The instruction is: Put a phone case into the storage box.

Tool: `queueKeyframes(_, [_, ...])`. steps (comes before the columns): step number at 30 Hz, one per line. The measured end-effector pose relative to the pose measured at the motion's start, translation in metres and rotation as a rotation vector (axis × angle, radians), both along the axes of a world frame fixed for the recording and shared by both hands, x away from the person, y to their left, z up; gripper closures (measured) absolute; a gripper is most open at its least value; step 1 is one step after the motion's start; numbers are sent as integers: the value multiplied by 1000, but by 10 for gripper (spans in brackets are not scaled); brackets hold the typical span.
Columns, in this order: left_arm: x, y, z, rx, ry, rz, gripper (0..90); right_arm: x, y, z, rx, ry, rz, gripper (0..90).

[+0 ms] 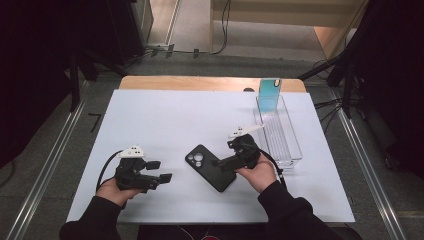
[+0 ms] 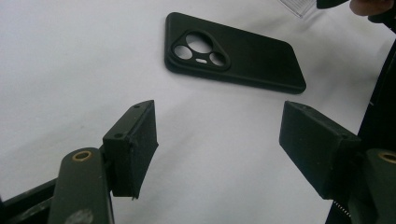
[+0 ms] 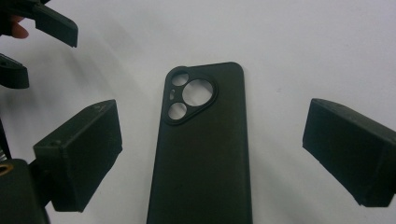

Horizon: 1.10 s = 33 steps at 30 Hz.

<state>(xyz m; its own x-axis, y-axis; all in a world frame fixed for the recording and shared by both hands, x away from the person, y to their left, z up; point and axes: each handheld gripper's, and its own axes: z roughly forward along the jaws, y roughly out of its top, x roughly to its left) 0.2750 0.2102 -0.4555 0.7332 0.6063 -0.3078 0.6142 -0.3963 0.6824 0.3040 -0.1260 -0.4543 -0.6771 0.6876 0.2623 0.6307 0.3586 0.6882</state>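
Evidently light and flexible, the black phone case (image 3: 201, 154) lies flat on the counter (image 1: 150, 120) between the open right gripper (image 3: 212, 154) jaws; pinching its long edges suits; left gripper (image 2: 217, 154) gapes empty.

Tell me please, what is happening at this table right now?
A person holds a gripper in each hand over a white table. The right gripper is open, its jaws on either side of a black phone case that lies flat, not yet gripped. The left gripper is also open, off to the side. A clear tray holds a blue-green phone case standing upright.
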Motion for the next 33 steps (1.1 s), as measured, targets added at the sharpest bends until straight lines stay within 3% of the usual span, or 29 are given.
queueKeyframes(12, [0, 1, 0, -6, 0, 3, 282, 7, 19, -8, -16, 6, 15, 33])
queueKeyframes(33, [1, 2, -1, -7, -1, 5, 282, 5, 32, -21, -54, -1, 35, 33])
